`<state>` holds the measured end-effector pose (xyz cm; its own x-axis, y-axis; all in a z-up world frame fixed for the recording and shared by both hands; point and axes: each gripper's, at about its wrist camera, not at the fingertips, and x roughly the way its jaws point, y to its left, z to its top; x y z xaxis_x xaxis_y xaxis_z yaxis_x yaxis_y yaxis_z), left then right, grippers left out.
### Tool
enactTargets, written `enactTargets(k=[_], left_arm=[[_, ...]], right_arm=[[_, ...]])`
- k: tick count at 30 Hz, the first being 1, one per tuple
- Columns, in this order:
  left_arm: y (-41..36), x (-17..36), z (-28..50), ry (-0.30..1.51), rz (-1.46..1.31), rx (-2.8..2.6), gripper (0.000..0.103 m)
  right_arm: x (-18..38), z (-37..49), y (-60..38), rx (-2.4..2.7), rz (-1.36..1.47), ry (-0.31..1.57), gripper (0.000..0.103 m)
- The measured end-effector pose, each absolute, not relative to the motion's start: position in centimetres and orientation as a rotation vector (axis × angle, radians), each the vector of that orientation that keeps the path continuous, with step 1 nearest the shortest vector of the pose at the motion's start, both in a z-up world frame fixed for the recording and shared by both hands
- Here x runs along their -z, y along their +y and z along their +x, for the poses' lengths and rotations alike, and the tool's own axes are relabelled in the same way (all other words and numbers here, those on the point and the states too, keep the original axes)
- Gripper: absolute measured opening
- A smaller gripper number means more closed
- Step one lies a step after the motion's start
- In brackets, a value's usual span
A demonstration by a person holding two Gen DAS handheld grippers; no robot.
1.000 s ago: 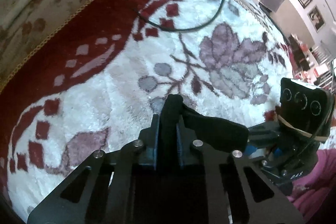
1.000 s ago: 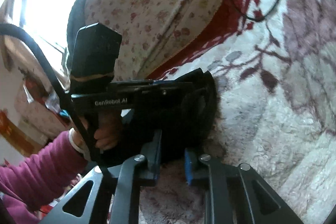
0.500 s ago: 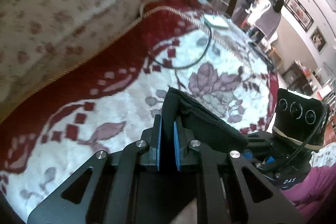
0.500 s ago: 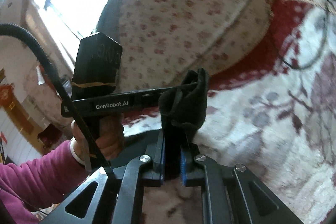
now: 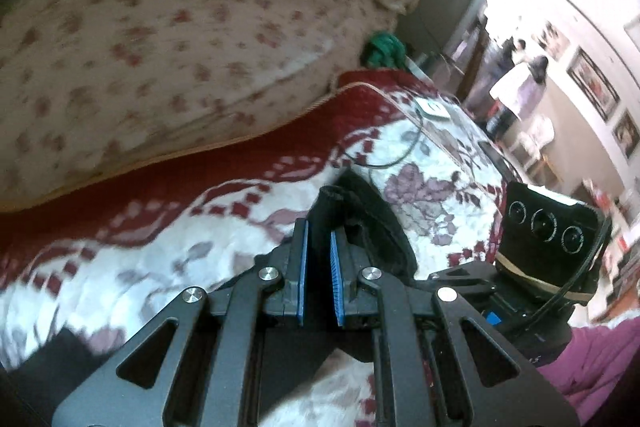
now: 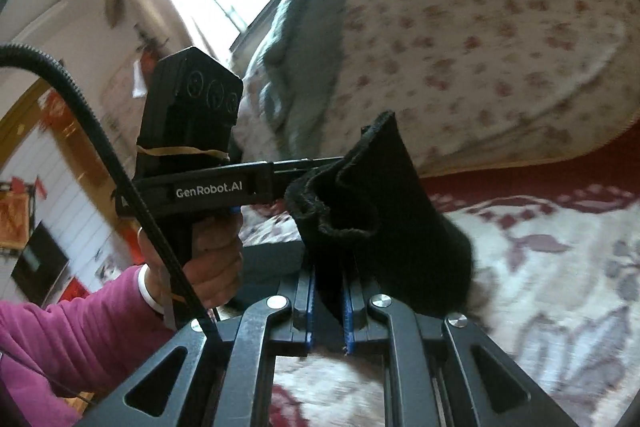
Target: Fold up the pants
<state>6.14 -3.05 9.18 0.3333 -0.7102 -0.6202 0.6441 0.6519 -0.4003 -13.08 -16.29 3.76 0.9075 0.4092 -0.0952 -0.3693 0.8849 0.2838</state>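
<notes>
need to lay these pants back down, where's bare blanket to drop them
Bare blanket lies left of the left tongs, bordered by the floral cushion. Far end is crowded: cable, white device. Both tongs grip the pants.

2 hand-held grippers, 1 blk pants, 1 rug, 1 cable.

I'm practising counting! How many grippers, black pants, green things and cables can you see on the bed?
Grippers: 2, the left gripper and the right gripper, both shut on the pants
Black pants: 1
Green bundle: 1
Thin black cable: 1
Total: 5
</notes>
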Motion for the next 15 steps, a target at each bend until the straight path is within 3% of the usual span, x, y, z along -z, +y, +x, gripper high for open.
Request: enactTargets(k=[15], left_arm=[[12.7, 1.2, 6.0, 0.98, -0.377, 0.468, 0.009]], right_arm=[[1.0, 0.6, -7.9, -0.537, 0.255, 0.454, 0.011]])
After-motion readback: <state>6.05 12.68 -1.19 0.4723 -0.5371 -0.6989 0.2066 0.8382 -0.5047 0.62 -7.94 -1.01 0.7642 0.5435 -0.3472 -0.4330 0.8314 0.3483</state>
